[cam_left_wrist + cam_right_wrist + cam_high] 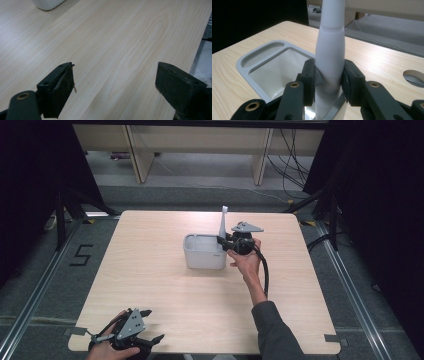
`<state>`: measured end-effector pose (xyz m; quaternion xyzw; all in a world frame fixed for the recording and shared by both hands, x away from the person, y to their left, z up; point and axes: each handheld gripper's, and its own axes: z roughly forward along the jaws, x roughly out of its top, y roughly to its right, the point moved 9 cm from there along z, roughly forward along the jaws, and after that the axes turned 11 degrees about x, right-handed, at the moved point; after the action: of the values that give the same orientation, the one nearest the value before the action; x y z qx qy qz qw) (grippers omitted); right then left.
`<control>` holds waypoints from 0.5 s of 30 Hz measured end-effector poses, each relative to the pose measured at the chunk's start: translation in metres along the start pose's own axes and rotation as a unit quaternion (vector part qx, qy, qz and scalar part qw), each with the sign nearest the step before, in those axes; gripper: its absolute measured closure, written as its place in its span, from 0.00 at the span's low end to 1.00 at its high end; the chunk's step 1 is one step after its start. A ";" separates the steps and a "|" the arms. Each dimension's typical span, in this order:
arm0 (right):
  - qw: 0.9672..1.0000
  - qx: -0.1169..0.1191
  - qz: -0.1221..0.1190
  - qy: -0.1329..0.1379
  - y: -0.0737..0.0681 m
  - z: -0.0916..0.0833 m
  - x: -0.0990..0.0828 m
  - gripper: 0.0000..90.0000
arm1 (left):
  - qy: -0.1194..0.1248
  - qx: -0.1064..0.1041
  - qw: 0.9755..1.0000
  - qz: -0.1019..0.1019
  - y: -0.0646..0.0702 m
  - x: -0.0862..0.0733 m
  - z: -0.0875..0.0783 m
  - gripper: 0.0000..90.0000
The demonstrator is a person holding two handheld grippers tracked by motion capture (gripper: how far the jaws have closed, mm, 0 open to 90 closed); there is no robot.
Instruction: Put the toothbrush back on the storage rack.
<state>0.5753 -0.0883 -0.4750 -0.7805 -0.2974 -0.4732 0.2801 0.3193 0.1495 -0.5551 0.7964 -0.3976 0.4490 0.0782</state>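
A pale grey rectangular tub (202, 238) stands near the middle of the wooden table (150, 270). A white tapered handle (223, 220) rises upright from the tub's right end, and my right gripper (223, 243) is shut on its lower part. In the right gripper view both black pads press the handle (330, 47) from either side above the tub's rim (244, 63); the handle's foot is hidden inside the tub. My left gripper (152, 325) rests at the table's front left corner, open, with bare wood between its jaws (115, 82). A corner of the tub (47, 3) shows far ahead of it.
Beyond the table's far edge stand light wooden furniture legs (137, 155) and loose cables (295, 165) on the floor. Dark curtains flank both sides. A "5" mark (82, 255) lies on the floor at the left. A round cut-out (414, 78) sits in the tabletop.
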 end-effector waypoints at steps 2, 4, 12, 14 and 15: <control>1.000 0.004 -0.004 0.008 0.002 0.000 0.001 0.73 | 0.000 -0.001 1.000 0.000 0.000 0.000 0.000 0.16; 1.000 0.011 0.005 0.015 0.000 -0.001 0.002 0.73 | 0.000 -0.002 1.000 0.003 0.001 0.000 0.001 0.16; 1.000 0.007 0.015 0.012 -0.003 -0.006 0.000 0.53 | 0.004 -0.002 1.000 0.002 0.001 0.001 0.002 0.16; 1.000 0.007 0.011 0.012 -0.004 -0.007 0.001 0.49 | 0.004 -0.003 1.000 0.004 0.001 0.001 0.001 0.16; 1.000 0.003 0.005 0.015 -0.004 -0.009 0.002 0.47 | 0.000 -0.004 1.000 0.011 0.000 0.000 0.001 0.16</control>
<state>0.5677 -0.0913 -0.4693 -0.7739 -0.2908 -0.4827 0.2891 0.3197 0.1493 -0.5555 0.7918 -0.4077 0.4484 0.0763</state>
